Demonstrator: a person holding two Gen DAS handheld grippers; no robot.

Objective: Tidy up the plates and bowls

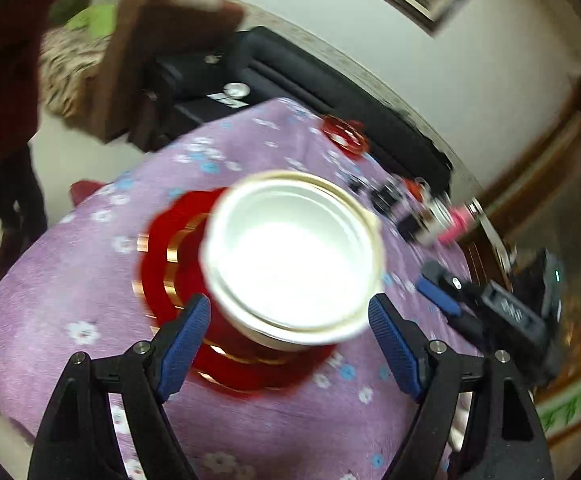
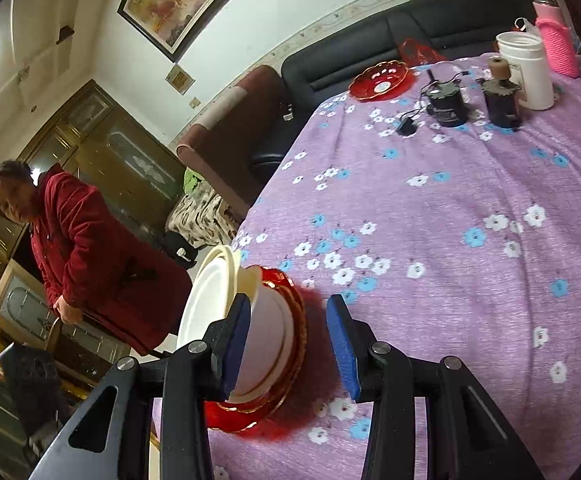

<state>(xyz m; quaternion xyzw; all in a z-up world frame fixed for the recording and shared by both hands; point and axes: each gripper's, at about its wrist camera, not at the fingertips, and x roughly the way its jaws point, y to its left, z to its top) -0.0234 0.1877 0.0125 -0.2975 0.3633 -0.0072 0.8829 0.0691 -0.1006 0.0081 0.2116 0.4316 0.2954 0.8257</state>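
Note:
A stack of nested white bowls (image 1: 294, 256) sits on a red scalloped plate with gold rings (image 1: 162, 264) on the purple flowered tablecloth (image 1: 70, 280). My left gripper (image 1: 290, 320) is open, its blue pads just short of the bowls' near rim. In the right wrist view the bowls (image 2: 268, 332) and red plate (image 2: 290, 384) lie between the open jaws of my right gripper (image 2: 286, 344), the left pad close against the bowl wall. A second red plate (image 2: 382, 80) rests at the far table edge; it also shows in the left wrist view (image 1: 346, 134).
Far side of the table holds dark jars (image 2: 446, 104), a white tub (image 2: 524, 74) and a pink bottle (image 2: 554, 36). A black sofa (image 2: 370, 36) and brown armchair (image 2: 230, 128) stand beyond. A person in a red coat (image 2: 90, 256) stands left of the table. My right gripper shows in the left wrist view (image 1: 490, 304).

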